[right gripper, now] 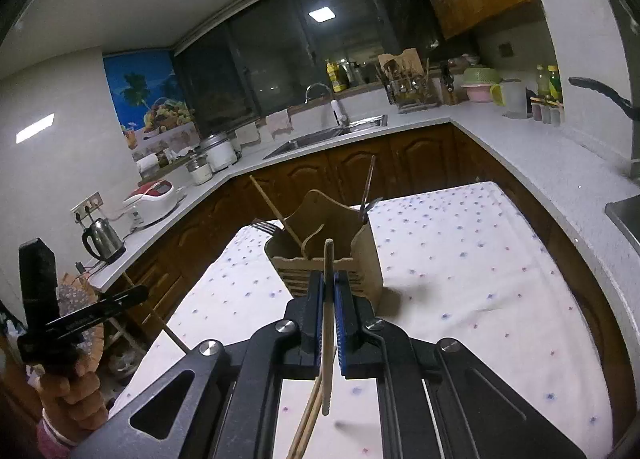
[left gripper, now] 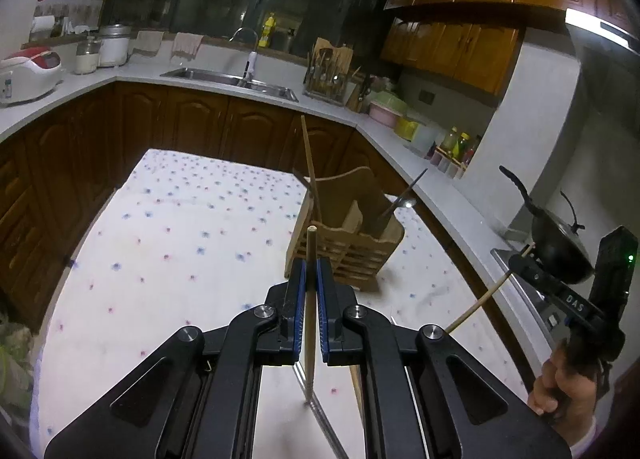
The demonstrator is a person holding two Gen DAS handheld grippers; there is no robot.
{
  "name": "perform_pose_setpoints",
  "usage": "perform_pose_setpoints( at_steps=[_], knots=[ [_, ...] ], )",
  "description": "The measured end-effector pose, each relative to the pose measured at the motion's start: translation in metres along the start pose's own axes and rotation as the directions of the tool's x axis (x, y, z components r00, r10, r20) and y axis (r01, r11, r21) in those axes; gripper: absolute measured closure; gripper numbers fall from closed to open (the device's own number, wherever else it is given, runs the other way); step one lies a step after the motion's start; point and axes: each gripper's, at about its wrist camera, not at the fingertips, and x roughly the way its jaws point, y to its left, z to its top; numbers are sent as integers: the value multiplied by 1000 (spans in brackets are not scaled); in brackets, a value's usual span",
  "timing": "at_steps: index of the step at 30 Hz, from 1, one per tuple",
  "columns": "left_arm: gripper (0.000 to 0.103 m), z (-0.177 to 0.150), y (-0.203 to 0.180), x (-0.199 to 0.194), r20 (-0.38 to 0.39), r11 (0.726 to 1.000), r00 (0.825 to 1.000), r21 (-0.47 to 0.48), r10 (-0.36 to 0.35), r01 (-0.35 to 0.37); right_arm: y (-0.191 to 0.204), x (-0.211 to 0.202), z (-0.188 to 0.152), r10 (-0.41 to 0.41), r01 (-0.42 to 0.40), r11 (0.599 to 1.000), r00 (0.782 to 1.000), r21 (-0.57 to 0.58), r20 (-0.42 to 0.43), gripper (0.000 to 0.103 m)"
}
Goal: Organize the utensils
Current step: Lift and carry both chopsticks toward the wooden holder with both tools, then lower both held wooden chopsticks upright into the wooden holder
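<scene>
Two grippers up over white flower-print tablecloth (left gripper: 180,227), each pinching one pale wooden chopstick. Left gripper (left gripper: 311,271): blue pads pressed together on left chopstick (left gripper: 310,323), stick running 12 to 6 o'clock, lower tip hanging just above cloth. Right gripper (right gripper: 329,287): same pinch on right chopstick (right gripper: 328,339), top end poking past pads toward 12.

Light wooden slatted utensil caddy (left gripper: 352,243) standing on cloth at 1 o'clock from left gripper, dead ahead at 12 from right gripper. Already holding one slanted chopstick (left gripper: 310,163) in left compartment, metal utensil with dark handle (left gripper: 404,191) in right compartment, metal fork (right gripper: 262,226) showing at 10 o'clock edge in right view. More loose chopsticks (right gripper: 308,419) lying on cloth under right gripper.

Risks, as judged:
- Thin round sticks held across narrow pads; likely to pivot or slide out if tilted further or bumped.
- Long lower ends hanging below jaws; could catch caddy rim or centre divider on approach, tipping light caddy.
- Slanted chopstick leaning across opening; could block entry or get knocked out.
- Both grippers converging on same caddy; collision between sticks plausible if moved together.
- Release from too high: stick may bounce off rim onto cloth.
</scene>
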Motion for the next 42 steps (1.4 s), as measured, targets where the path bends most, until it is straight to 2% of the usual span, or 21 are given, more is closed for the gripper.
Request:
perform_pose_setpoints(
  at_steps=[6, 12, 18, 22, 28, 34, 42],
  knots=[
    [98, 25, -9, 0, 50, 999, 999, 38, -3, 1, -4, 6, 15, -10, 10, 1000, 1000, 7, 30, 97],
    [98, 67, -23, 2, 143, 997, 990, 82, -9, -3, -6, 8, 52, -23, 20, 1000, 992, 24, 127, 97],
    [98, 115, -27, 18, 240, 998, 971, 59, -5, -10, -4, 24, 97, -33, 25, 999, 974, 37, 223, 97],
    [98, 135, -24, 38, 266, 999, 964, 38, -7, -3, -2, 42, 112, -57, 49, 998, 965, 35, 257, 97],
    [98, 138, -16, 89, 240, 1000, 971, -5, 11, -10, -4, 76, 109, -85, 82, 996, 968, 21, 234, 97],
    [98, 118, -9, 130, 193, 999, 981, -34, 29, -23, -14, 108, 91, -111, 107, 994, 976, 29, 186, 97],
    [98, 92, -6, 169, 95, 999, 994, -12, 49, -48, -22, 139, 68, -116, 113, 993, 988, 34, 102, 97]
  ],
)
